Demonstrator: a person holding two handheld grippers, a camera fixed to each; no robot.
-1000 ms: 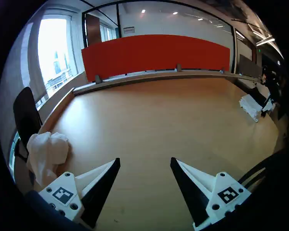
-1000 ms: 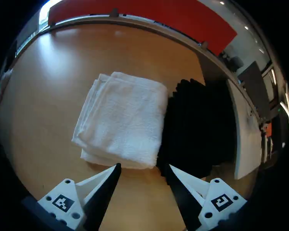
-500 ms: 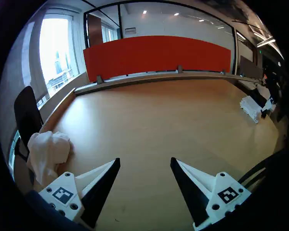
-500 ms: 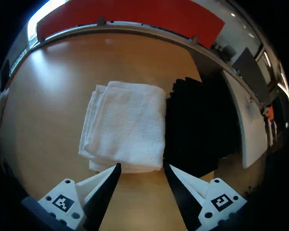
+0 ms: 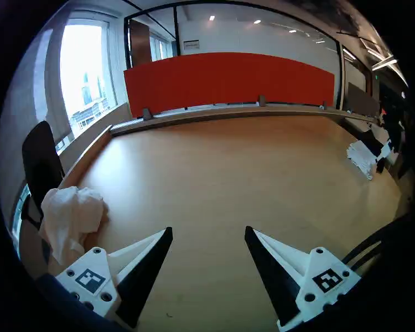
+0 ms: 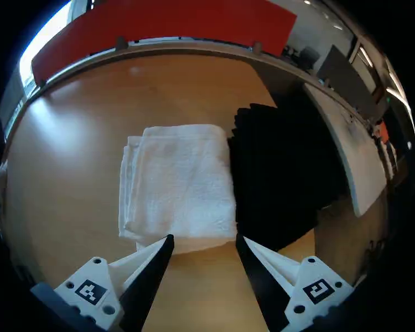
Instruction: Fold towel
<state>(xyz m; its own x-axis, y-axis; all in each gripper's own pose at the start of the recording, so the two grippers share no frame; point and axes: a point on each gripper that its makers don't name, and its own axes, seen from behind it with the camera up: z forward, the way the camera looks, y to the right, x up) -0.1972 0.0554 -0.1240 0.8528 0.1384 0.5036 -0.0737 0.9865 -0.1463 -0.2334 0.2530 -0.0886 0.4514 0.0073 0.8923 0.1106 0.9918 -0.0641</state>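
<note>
A white folded towel (image 6: 177,185) lies flat on the wooden table (image 6: 69,166), right in front of my right gripper (image 6: 203,243), whose fingers stand open just at its near edge with nothing between them. Beside the towel on its right lies a black stack of folded cloth (image 6: 282,177). In the left gripper view my left gripper (image 5: 207,235) is open above bare table (image 5: 235,166). A crumpled white towel (image 5: 69,218) sits at the table's left edge. Far right, the folded towel (image 5: 362,157) appears small.
A red partition (image 5: 229,77) runs along the table's far edge. A black chair (image 5: 39,166) stands left of the table by the window. A grey-white desk surface (image 6: 346,149) lies beyond the black stack to the right.
The right gripper view has swung, so the folded towel now lies square in front of the fingers and a little nearer. The left gripper has drifted slightly right.
</note>
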